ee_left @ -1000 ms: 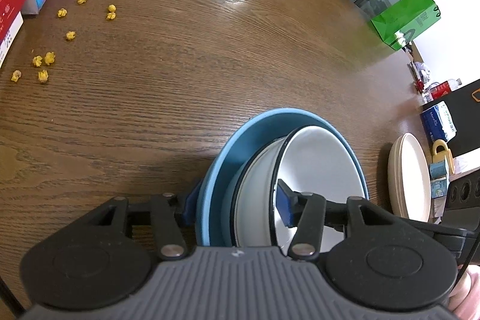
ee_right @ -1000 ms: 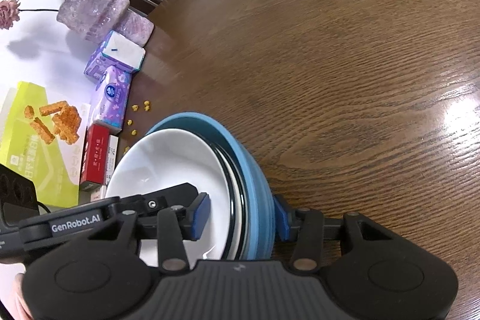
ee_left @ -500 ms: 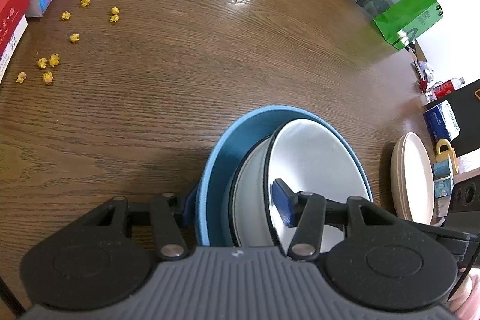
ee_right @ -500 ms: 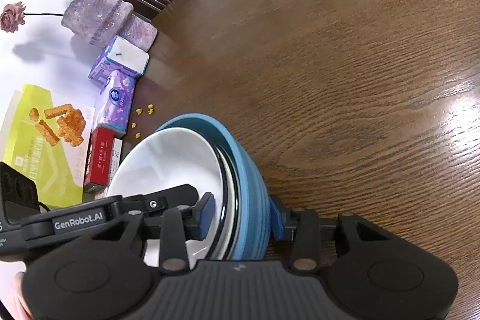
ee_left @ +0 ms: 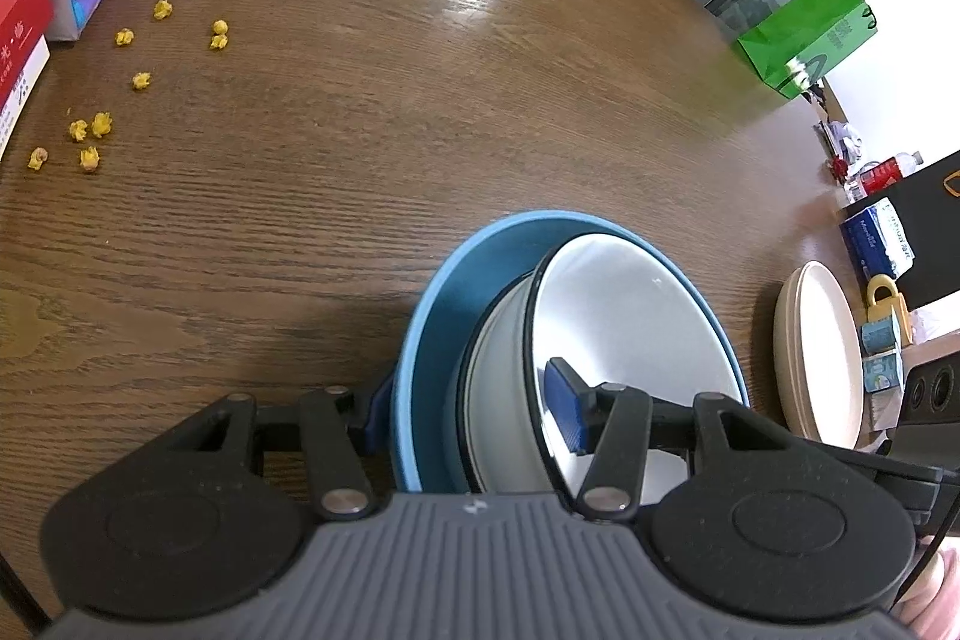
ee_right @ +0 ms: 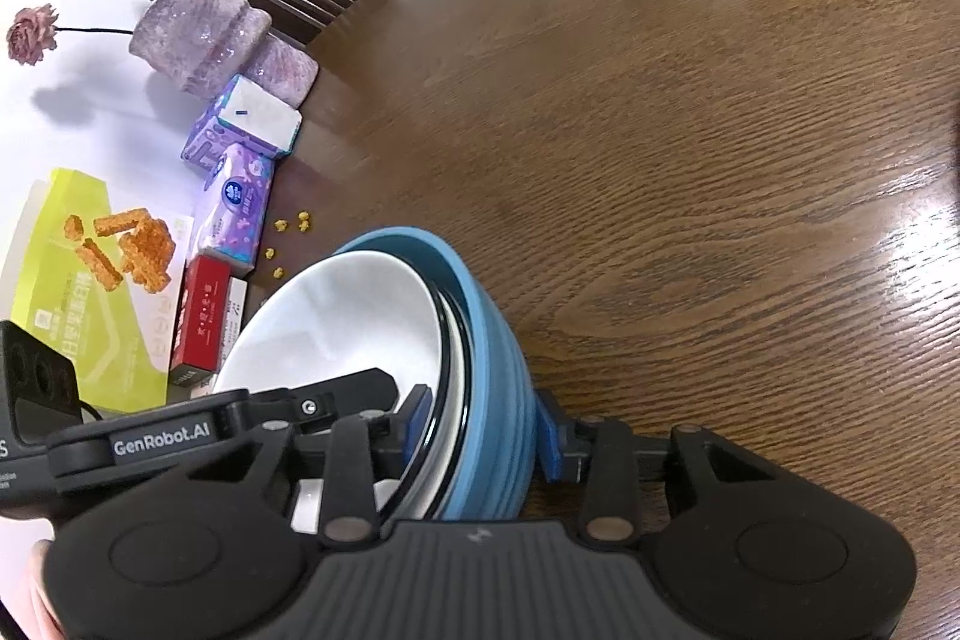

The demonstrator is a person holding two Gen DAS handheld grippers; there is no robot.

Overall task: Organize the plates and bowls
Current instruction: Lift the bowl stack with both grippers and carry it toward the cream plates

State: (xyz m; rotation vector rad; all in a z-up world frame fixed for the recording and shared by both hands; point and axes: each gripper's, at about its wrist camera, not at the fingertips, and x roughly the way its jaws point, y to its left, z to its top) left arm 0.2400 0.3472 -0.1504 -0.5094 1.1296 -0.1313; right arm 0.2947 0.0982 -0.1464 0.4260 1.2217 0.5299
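Wooden table (ee_left: 420, 112); both tools clamp the nested bowls (ee_left: 600, 316)

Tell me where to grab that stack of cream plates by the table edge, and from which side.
Take the cream plates by the rim nearest the blue bowl, coming in low across the bare table. They lie flat, so probably only the raised edge offers a pinch, and the far side looks crowded by small boxes.

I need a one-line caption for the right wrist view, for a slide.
Right gripper clamps the nested white bowl and blue bowl on a wooden table.
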